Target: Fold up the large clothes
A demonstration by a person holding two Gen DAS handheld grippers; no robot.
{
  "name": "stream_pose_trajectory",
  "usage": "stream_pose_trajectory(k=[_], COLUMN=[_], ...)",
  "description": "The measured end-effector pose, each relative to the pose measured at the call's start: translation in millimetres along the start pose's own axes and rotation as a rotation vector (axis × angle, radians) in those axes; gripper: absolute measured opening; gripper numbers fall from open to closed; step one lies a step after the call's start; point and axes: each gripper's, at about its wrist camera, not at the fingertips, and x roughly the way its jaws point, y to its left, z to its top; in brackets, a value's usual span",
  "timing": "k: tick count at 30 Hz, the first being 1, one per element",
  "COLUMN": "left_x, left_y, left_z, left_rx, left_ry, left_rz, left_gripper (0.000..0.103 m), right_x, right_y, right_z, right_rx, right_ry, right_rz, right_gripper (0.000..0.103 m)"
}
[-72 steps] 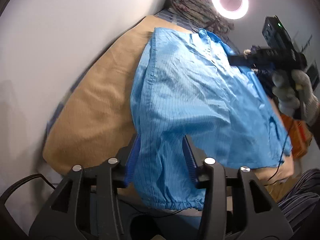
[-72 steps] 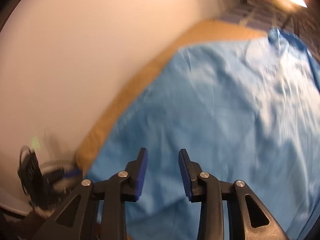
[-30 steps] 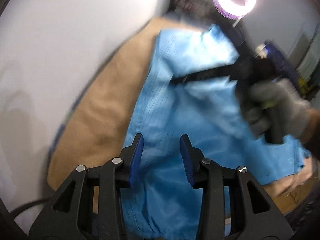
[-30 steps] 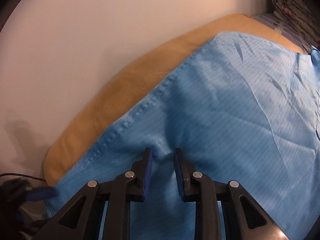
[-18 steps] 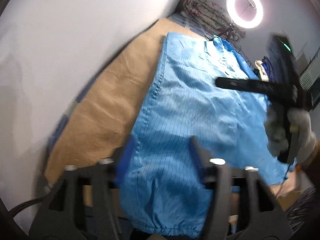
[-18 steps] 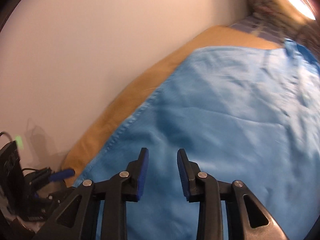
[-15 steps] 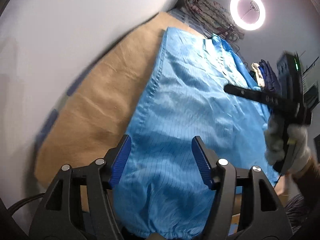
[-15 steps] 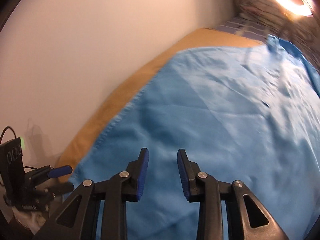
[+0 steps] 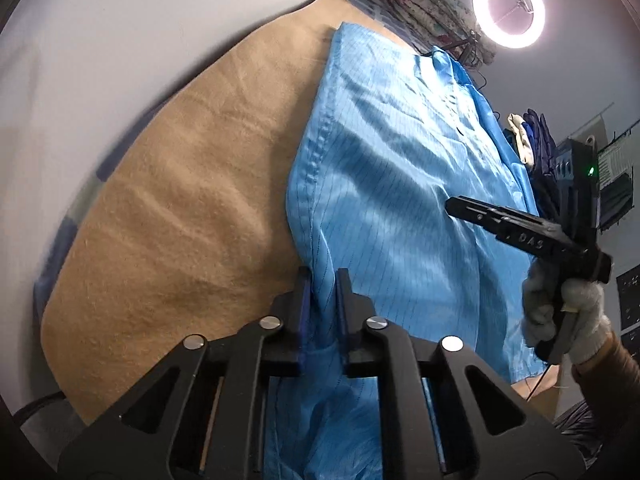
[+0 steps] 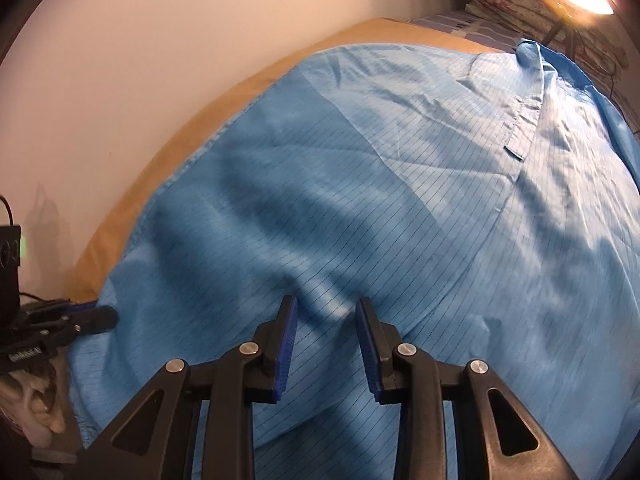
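Note:
A large light-blue pinstriped garment [image 9: 400,184] lies spread on a tan blanket [image 9: 180,208]; it fills the right wrist view [image 10: 400,200]. My left gripper [image 9: 323,280] is shut on the garment's left hem edge near its lower corner. My right gripper [image 10: 326,308] is open and empty, hovering just above the middle of the garment; in the left wrist view it shows at the right [image 9: 452,204], held by a gloved hand. The left gripper's tip shows at the left edge of the right wrist view [image 10: 96,316].
A white wall [image 9: 120,40] runs along the blanket's left side. A ring light [image 9: 508,8] and a rolled patterned quilt [image 9: 424,4] stand at the far end. Dark clothes [image 9: 532,140] are piled at the far right. A black cable lies at lower left.
My left gripper has closed from wide open onto the garment's left hem. My right gripper, briefly pinched on the fabric a second ago, has opened and lifted over the garment's middle.

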Motion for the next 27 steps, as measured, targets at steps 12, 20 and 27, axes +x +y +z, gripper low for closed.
stream_pose_trajectory(k=[12,20,27], left_x=[-1,0,-15], left_y=[4,-10,-34], left_z=[6,4,3], left_rx=[-0.020,-0.011,0.095], left_ry=[-0.015,-0.041,-0.100], left_rz=[-0.004,-0.055,0.016], left_gripper=[0.053,0.002,0.001], right_x=[13,19,3], right_y=[37,32,22], right_z=[2,1,42], right_rx=[-0.082,-0.042,0.103], right_ry=[0.045,0.043,0.034], right_rz=[0.055,0.067,0.208], right_gripper=[0.031,0.031,0.052])
